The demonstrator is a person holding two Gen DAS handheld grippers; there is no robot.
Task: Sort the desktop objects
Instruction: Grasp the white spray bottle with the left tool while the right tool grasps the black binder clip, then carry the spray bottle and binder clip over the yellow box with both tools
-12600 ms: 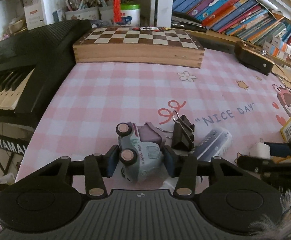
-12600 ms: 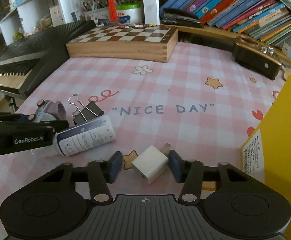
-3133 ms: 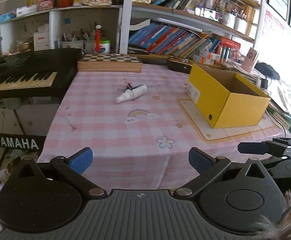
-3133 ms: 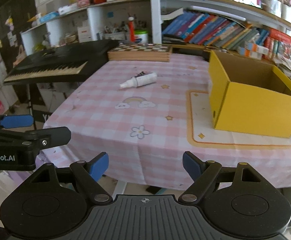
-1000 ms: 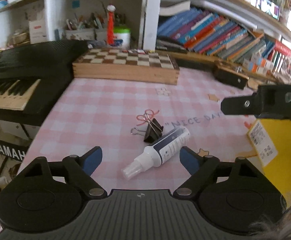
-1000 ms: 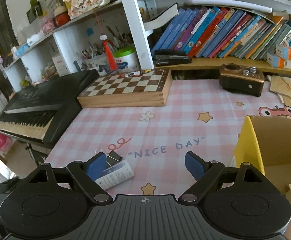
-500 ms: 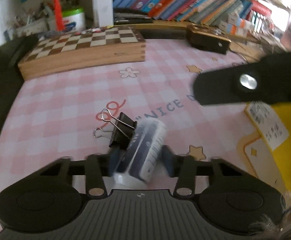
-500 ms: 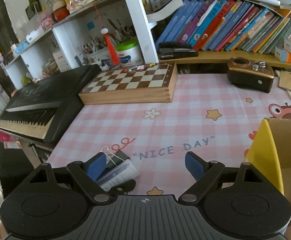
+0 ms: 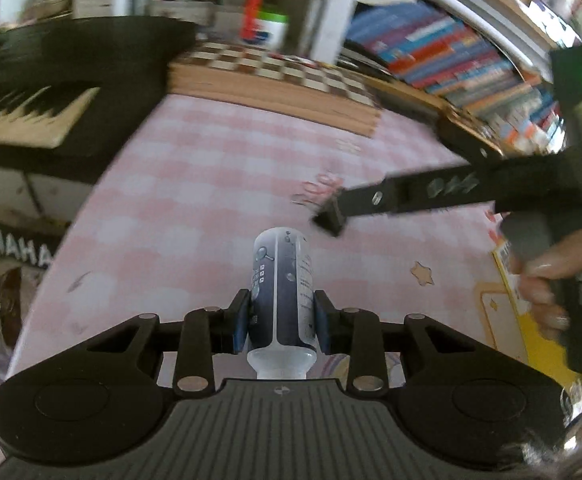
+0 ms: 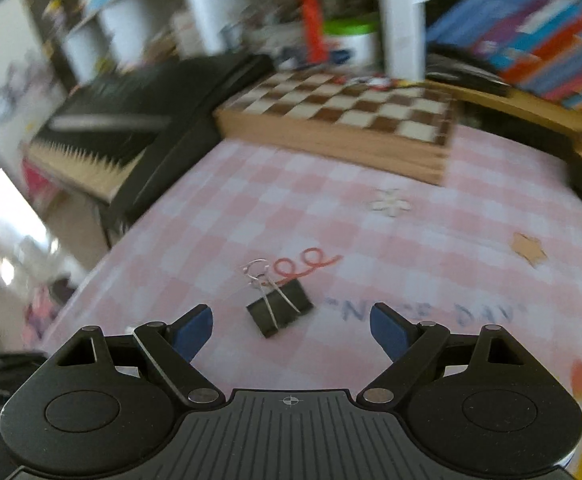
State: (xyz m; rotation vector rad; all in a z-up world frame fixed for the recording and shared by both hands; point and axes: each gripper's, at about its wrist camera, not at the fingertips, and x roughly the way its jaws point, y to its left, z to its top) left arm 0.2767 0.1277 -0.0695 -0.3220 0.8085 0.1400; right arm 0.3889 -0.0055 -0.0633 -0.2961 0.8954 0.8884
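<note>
Left hand-held gripper (image 9: 279, 326): clamped on spray bottle (image 9: 281, 288), both pads pressed to its sides, bottle at lower centre of frame, base pointing away over pink checked counter (image 9: 211, 184). Right hand-held gripper (image 10: 291, 328): jaws wide apart, holding nothing; black binder clip (image 10: 279, 310) lies on counter btwn its 2 fingertips, untouched. Frames blurred.

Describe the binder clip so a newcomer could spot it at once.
Find the pink checked tablecloth, in front of the wooden chessboard. Near the cloth's front, beside a red curl print, the black binder clip lies ahead of the open right tool. Its silver wire handles make it unmistakable.
</note>
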